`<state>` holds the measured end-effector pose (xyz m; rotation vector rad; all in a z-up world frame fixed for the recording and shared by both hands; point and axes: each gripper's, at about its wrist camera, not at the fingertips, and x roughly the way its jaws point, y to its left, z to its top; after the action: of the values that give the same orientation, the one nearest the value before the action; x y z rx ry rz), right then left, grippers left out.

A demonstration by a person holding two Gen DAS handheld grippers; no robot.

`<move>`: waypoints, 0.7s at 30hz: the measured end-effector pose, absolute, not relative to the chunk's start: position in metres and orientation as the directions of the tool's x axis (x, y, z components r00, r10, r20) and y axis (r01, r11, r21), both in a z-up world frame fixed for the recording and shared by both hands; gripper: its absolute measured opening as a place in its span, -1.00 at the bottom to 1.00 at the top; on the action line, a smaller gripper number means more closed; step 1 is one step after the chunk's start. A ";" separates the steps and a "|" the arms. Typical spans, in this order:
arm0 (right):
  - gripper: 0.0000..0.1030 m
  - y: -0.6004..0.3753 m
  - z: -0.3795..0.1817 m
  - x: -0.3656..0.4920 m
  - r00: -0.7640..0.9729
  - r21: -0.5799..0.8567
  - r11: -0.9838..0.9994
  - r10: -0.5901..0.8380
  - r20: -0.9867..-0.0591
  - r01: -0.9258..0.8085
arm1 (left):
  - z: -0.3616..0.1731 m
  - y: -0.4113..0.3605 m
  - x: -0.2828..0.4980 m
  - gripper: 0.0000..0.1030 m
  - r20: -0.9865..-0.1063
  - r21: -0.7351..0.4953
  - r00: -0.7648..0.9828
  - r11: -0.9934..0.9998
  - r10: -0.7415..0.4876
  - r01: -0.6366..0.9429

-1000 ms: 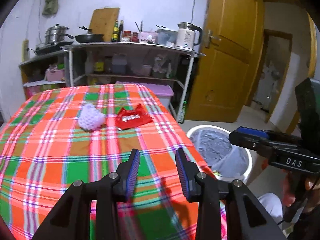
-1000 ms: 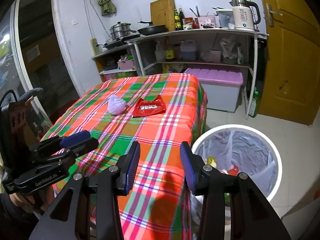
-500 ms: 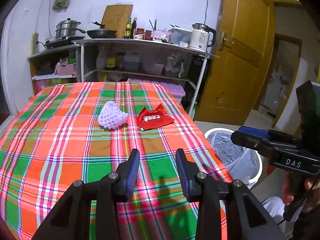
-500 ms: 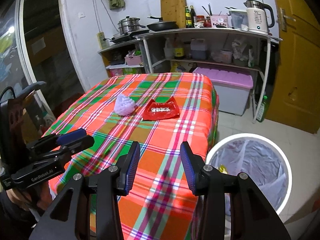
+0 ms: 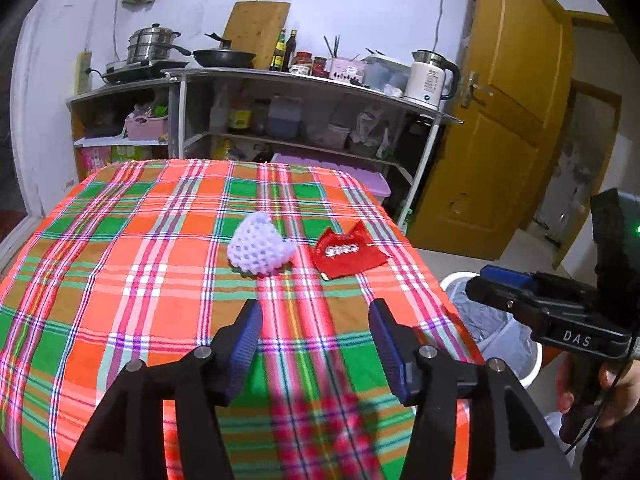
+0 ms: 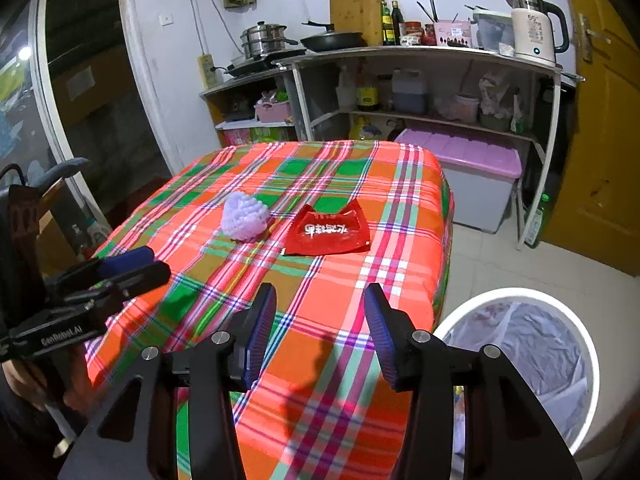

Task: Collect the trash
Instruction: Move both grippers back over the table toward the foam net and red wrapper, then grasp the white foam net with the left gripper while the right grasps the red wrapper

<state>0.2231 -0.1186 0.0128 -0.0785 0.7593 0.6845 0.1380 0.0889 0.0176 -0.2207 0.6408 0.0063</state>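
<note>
On the plaid tablecloth (image 5: 120, 264) ahead of us lie a white foam net (image 5: 260, 246) and, just beside it, a red wrapper (image 6: 330, 232) with white lettering we can't read. Our left gripper (image 5: 314, 336), marked "GenRobot.AI", and right gripper (image 6: 320, 328), marked "DAS", both hover with jaws apart, holding nothing. Off the table's right edge sits the lined white bin (image 6: 520, 360).

Trash bin (image 5: 496, 332): partly hidden behind right gripper (image 5: 500, 284).
Red wrapper (image 6: 329, 230): print too small to read.
Bin contents (image 6: 520, 352): indistinct under liner.
</note>
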 end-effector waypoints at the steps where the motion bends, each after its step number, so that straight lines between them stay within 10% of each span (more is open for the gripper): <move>1: -0.09 -0.117 0.010 0.228 0.517 0.172 0.782 0.541 -0.663 -0.599 | 0.017 0.092 0.143 0.08 -0.598 -0.202 0.799 0.976 -0.060 -0.078; 21: -0.08 -0.071 -0.021 0.321 0.469 0.123 0.755 0.517 -0.716 -0.644 | -0.005 0.144 0.235 0.25 -0.641 -0.217 0.766 0.968 -0.041 -0.130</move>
<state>0.3213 -0.0709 -0.0210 -0.1725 0.8140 0.7156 0.2347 0.1440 -0.0048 -0.2562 0.6982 0.0487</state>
